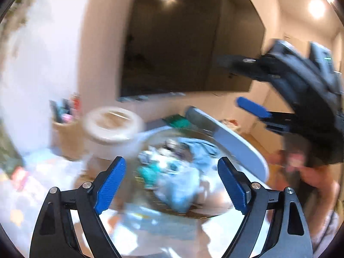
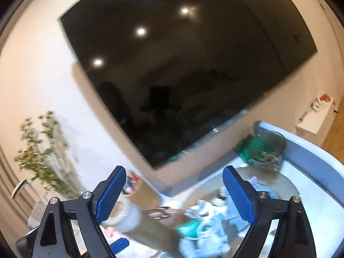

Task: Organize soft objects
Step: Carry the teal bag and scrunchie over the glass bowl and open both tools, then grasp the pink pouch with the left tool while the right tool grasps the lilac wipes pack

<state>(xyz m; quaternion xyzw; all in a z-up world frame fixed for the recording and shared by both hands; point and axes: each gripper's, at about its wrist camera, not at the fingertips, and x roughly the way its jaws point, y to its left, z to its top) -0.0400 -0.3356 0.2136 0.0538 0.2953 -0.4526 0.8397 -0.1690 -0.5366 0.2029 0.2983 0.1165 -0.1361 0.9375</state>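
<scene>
The left gripper point(image 1: 172, 186) and right gripper point(image 2: 175, 195) both stand wide apart (nothing between either pair of blue pads).

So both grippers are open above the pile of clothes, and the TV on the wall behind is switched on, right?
Not quite: the TV is off, its screen dark and only reflecting ceiling lights, as the right wrist view shows. The left gripper and right gripper are open above the clothes.

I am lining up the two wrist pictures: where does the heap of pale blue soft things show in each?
Left wrist view: the heap of pale blue soft things lies low in the centre, between the open blue pads.
Right wrist view: the heap sits at the bottom, right of centre, inside the round blue-rimmed tray.
Shared landmark: the big dark screen on the wall above.
</scene>
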